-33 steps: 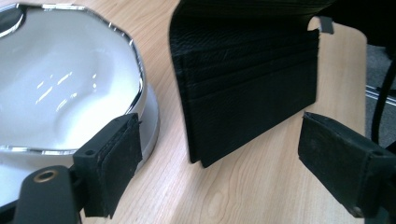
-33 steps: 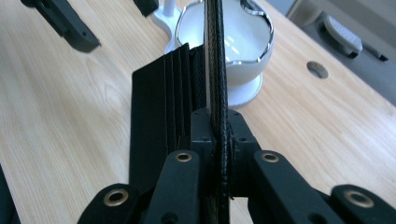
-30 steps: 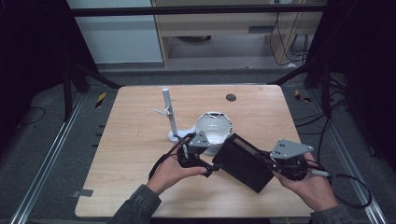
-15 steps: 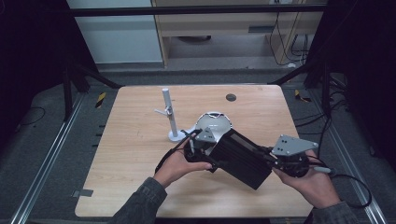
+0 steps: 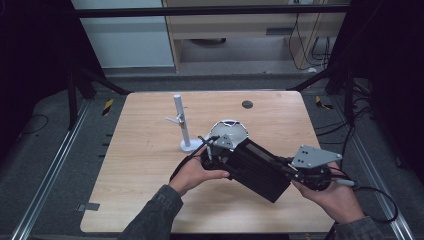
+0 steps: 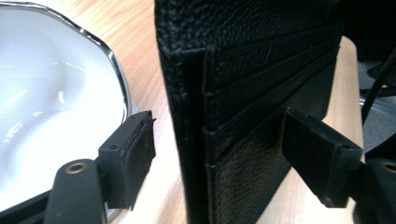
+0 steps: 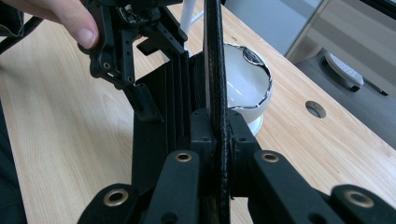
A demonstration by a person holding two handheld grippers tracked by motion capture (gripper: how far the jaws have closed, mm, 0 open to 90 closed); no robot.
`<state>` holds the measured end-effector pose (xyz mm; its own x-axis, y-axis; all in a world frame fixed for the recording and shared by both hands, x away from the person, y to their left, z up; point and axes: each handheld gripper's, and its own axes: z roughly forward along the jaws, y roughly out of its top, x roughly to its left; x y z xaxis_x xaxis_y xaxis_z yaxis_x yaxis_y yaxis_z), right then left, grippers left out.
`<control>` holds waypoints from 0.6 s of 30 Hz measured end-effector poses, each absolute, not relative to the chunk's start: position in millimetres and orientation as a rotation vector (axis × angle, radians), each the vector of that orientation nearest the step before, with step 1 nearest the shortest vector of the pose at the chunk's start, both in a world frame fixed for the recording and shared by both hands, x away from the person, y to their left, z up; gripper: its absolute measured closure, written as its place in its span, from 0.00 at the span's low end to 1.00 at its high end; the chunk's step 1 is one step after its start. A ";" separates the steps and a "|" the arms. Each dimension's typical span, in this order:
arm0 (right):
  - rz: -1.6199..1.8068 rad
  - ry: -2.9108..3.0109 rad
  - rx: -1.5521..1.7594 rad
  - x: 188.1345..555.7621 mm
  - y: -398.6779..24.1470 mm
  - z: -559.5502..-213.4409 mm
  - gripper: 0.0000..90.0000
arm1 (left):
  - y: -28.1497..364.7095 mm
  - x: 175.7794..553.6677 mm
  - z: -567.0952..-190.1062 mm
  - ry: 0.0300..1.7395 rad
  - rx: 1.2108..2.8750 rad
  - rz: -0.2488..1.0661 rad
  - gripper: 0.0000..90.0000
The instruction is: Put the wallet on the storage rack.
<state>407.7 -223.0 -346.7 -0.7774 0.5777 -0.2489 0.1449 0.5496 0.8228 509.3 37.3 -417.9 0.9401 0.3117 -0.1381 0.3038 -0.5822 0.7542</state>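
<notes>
Wooden surface (image 5: 135, 165) beside the white bowl (image 5: 235, 131): right claw (image 7: 215, 140) clamps the black wallet (image 5: 260, 167); left claw (image 6: 219, 154), closing, straddles its flap unpinched, probably pinching next.

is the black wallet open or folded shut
Open: the wallet shows its inner card slots, one flap clamped in the right gripper.

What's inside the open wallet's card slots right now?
The wallet shows stacked black card slots with no card edges sticking out. Slot depths are hidden, and its lower part is cut off in the left gripper view.
</notes>
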 end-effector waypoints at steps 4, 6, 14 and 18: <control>1.152 2.284 0.576 407.9 -222.4 -346.3 0.94 | 35.9 510.0 -417.9 0.425 2.238 -0.017 0.41; 1.153 2.283 0.576 408.4 -222.5 -346.8 0.94 | 35.4 509.4 -416.7 0.415 2.237 -0.029 0.47; 1.100 2.302 0.549 409.3 -225.9 -352.7 0.93 | 41.5 506.1 -406.1 0.406 2.232 -0.079 0.81; 1.060 2.307 0.552 410.8 -229.9 -360.0 0.93 | 44.5 502.8 -396.2 0.426 2.229 -0.075 0.89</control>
<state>410.8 -229.9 -360.0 -0.7723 0.5609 -0.2981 0.1391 0.6073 0.7822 502.8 44.5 -396.2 0.9404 0.2777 -0.1965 0.3279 -0.5862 0.7409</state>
